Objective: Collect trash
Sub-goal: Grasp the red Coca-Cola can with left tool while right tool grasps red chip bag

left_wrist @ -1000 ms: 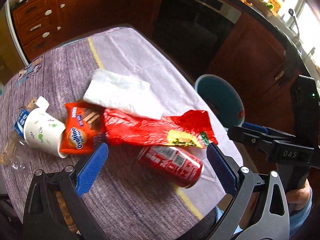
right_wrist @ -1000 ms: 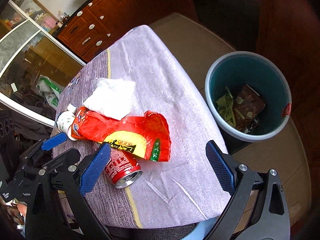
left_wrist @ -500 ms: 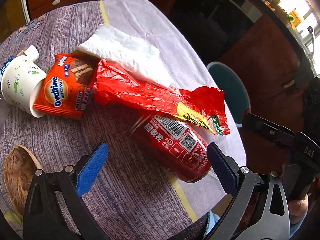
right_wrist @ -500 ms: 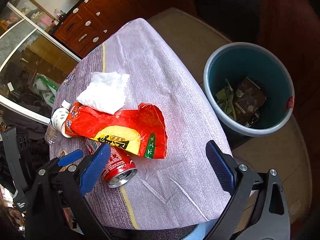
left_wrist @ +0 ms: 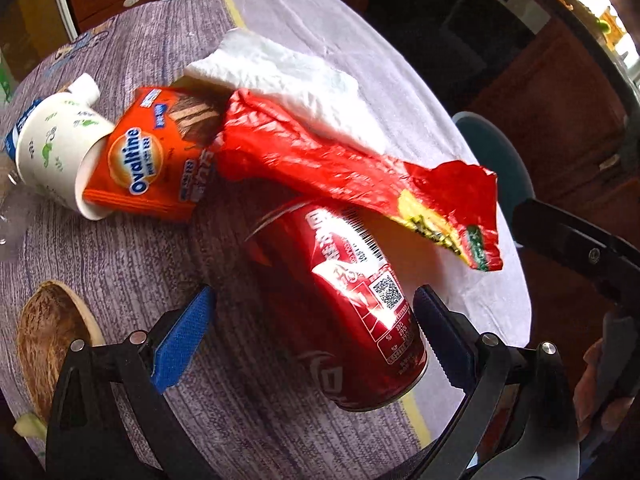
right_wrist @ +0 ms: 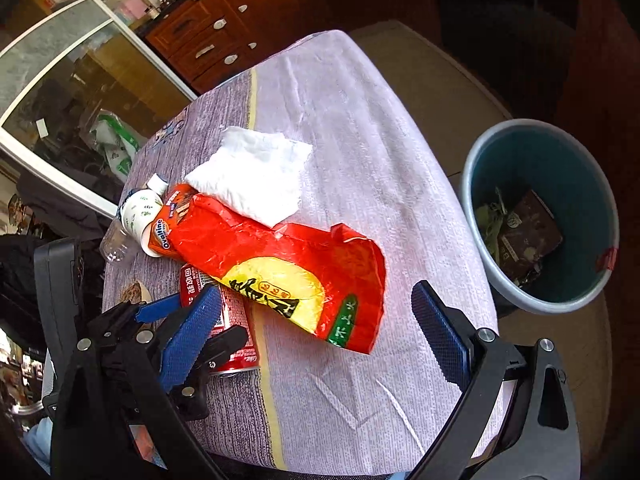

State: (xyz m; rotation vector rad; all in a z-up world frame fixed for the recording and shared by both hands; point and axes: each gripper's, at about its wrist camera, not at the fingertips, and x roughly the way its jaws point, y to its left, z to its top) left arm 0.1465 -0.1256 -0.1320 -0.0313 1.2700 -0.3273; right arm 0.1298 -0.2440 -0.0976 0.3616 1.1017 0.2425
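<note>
Dark wooden drawers (right_wrist: 212,36) beside glass door (right_wrist: 80,92).

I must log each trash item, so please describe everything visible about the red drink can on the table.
The red can looks like thin metal, glossy, printed with white lettering, a barcode and a QR code. It lies on its side on the purple tablecloth, its end facing the table's near edge. The red snack bag overlaps its far end. The open left gripper straddles it; its right finger looks very near or touching the can, and the left finger stands clear.
</note>
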